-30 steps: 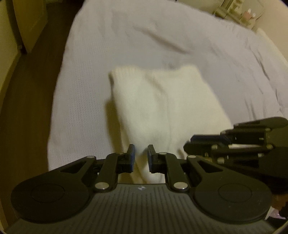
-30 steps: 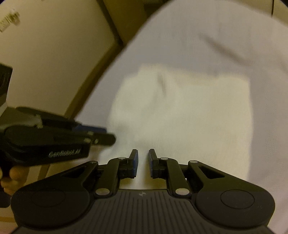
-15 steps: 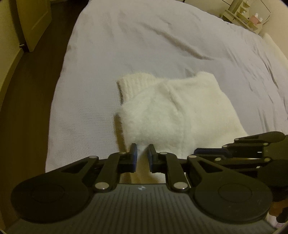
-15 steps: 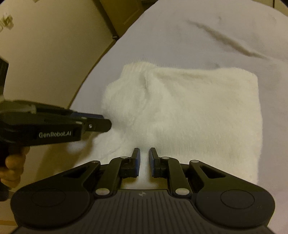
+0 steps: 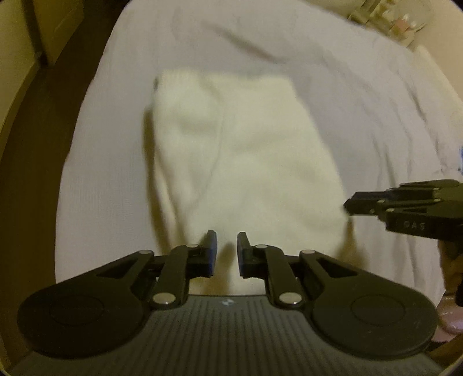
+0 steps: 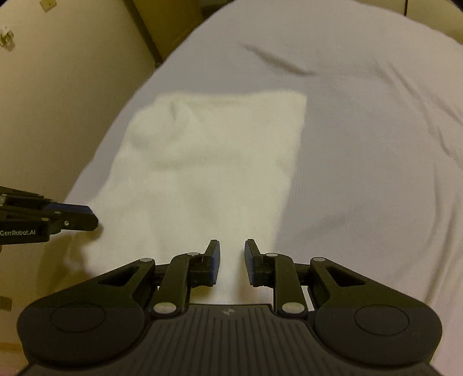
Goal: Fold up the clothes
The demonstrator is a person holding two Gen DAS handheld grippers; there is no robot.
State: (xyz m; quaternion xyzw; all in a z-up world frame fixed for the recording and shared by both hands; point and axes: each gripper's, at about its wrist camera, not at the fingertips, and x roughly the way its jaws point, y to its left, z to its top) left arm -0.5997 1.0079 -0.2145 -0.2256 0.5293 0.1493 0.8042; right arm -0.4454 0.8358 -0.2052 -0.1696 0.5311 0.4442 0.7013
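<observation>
A cream fluffy garment lies folded into a long rectangle on the pale grey bed. My left gripper hovers over its near edge, its jaws nearly together with nothing seen pinched between them. The right gripper shows side-on by the garment's right edge. In the right wrist view the garment stretches away from my right gripper. Its jaws are opening above the near edge, and the pads press on nothing. The left gripper reaches in from the left beside the garment's left edge.
The bed spreads wide to the right and far side, with creases. Dark floor and a door lie left of it, and a shelf with small items is at the far right. A cream wall stands close on the left.
Both views have shifted over the garment, which now lies flatter and longer. The right gripper's jaws have widened. The left gripper's gap looks the same.
</observation>
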